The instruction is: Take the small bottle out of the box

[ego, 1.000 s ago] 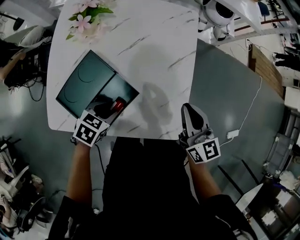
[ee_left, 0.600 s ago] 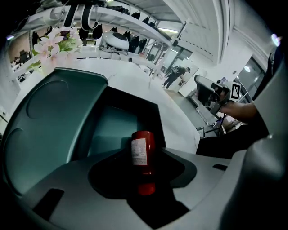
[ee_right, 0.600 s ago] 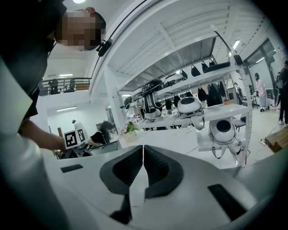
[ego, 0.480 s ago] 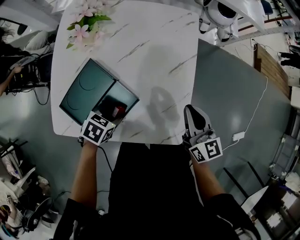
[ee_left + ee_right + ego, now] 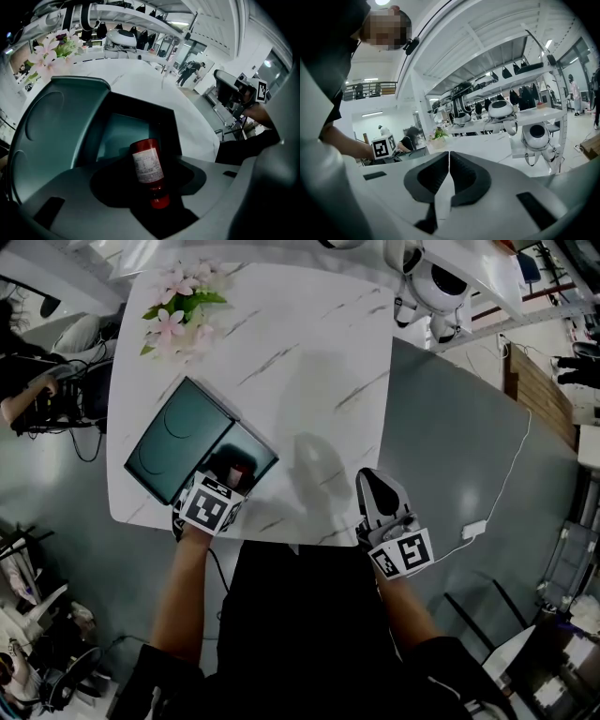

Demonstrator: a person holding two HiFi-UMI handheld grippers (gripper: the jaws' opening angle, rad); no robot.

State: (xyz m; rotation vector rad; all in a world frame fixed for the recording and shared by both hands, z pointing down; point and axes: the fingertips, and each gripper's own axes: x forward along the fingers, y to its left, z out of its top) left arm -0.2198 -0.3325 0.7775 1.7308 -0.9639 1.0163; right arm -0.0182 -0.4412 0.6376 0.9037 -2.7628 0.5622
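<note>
At the near left corner of the table [image 5: 309, 352], the left gripper [image 5: 226, 486] points into the open box [image 5: 251, 442]. Its jaws are opening and stand wide apart. The small bottle [image 5: 147, 164] sits between them, still inside the box; neither pad appears to press on it.

- Head view: bottle shows only as a red spot in the dark base of the box, just ahead of the gripper's marker cube.
- Left gripper view: bottle is red with a white printed label and a red cap; cap end is nearest the camera, body leaning away toward the box's far wall.

At the near right corner, the right gripper [image 5: 373, 486] is held at the table edge, well apart from the box.

- Right gripper view: the two dark pads meet along a thin seam with nothing between them. The head view cannot resolve this.

Box lid [image 5: 173, 439] lies open flat beside the base, toward the left edge; a curved line is embossed on its inner face.

Far left corner: pink flowers [image 5: 176, 317] with green leaves.

Beyond the far right corner, off the table: a white robot [image 5: 439, 282].
</note>
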